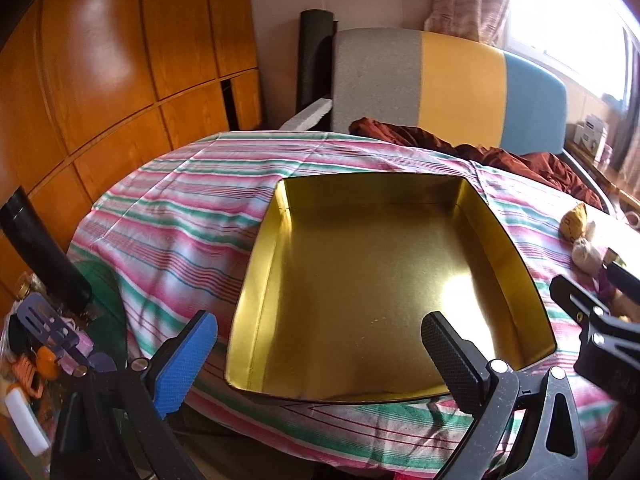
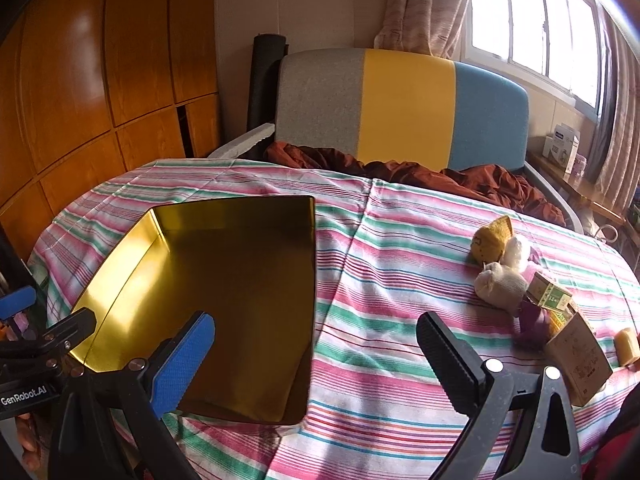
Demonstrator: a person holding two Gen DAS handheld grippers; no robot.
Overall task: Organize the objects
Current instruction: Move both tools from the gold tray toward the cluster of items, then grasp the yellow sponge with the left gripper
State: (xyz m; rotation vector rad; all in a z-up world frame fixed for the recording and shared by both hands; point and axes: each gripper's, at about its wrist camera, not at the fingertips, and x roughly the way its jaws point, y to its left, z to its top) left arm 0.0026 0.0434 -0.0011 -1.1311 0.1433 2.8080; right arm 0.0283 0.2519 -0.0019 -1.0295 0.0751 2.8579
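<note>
Both the left tool (image 1: 316, 364) and the right tool (image 2: 316, 360) hang spread and empty. The gold tin (image 2: 120, 264) sits toward the desk's left edge. The soft toys (image 2: 502, 276) near the right edge look light and squashy; pinch one mid-body.

The left tool (image 1: 320, 354) hangs wide open over the near side of a gold tin (image 1: 486, 236), nothing between its pads. The tin sits mid-bench on a striped cloth (image 1: 180, 208); small bundles (image 1: 580, 240) lie by the right edge.
</note>
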